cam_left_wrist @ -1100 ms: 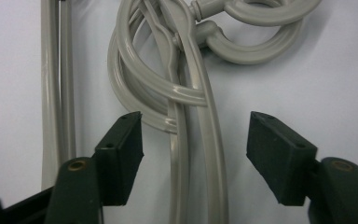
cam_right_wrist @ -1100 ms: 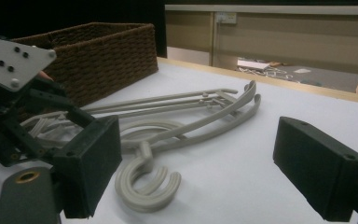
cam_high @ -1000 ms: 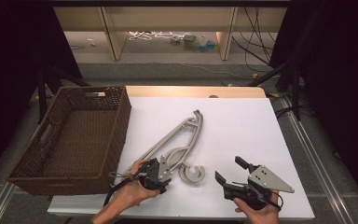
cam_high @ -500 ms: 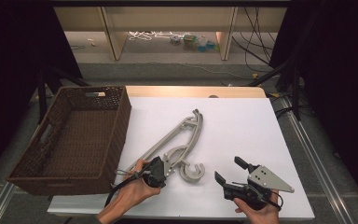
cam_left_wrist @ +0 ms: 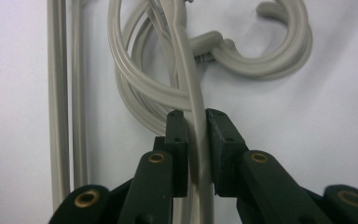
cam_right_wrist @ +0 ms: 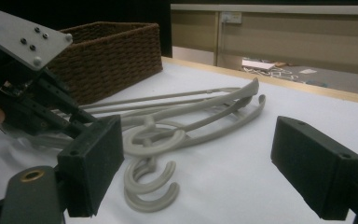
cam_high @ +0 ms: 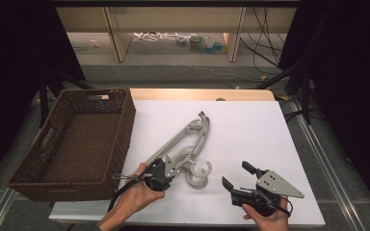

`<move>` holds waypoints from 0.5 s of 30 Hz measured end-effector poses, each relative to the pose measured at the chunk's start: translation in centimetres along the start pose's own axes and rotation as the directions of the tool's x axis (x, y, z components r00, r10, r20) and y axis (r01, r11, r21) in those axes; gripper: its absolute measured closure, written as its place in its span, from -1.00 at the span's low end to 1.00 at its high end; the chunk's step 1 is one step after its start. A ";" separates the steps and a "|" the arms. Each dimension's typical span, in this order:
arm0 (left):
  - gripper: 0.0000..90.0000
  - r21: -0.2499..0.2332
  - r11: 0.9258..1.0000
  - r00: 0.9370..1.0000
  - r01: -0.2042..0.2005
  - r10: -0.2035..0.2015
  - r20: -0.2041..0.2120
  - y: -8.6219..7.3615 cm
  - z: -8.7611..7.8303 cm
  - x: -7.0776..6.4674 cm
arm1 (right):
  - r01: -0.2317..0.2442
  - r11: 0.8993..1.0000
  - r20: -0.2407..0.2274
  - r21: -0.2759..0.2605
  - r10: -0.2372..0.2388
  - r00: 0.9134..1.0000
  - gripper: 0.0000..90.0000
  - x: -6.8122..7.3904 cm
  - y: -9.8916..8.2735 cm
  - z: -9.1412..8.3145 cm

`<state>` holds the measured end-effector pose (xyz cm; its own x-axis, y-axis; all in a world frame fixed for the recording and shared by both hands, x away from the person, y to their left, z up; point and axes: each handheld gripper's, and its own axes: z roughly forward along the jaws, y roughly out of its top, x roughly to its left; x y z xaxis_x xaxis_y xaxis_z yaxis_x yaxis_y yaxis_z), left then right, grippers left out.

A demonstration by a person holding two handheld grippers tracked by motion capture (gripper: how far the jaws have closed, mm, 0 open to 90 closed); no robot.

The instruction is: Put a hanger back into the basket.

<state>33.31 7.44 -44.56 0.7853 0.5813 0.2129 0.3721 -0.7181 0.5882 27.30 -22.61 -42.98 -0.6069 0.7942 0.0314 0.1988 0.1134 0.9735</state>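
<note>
Left gripper (cam_left_wrist: 196,122) just closed on one hanger (cam_left_wrist: 185,60) — right gripper (cam_high: 235,174) agape

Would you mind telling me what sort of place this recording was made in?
Probably a lab or studio set up for recording. A table under a white sheet stands between black curtains, loose cables trail across the floor behind, and a brown wicker basket and grey plastic hangers lie ready.

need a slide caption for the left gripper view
Left tool clamps a grey hanger bar on the white table.
</note>
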 end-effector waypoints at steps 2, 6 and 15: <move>0.77 -0.011 1.000 1.000 0.005 -0.005 0.001 0.0 -0.2 0.1 | 0.005 1.000 0.002 0.003 -0.005 1.000 -0.61 0.0 0.0 0.0; 0.81 -0.063 0.996 0.997 0.069 -0.068 0.027 0.0 -1.1 0.8 | 0.003 1.000 -0.005 0.011 -0.003 1.000 -0.60 -0.1 0.0 -0.1; 0.82 -0.134 0.980 0.988 0.147 -0.140 0.060 -0.3 -3.0 2.9 | 0.005 1.000 0.005 0.006 -0.005 1.000 -0.60 -0.2 0.0 -0.1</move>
<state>34.01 10.48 -41.77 0.7535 0.6524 0.0814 0.4140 -0.5670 0.7121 27.35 -22.82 -42.92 -0.6037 0.7968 0.0255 0.2007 0.1209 0.9722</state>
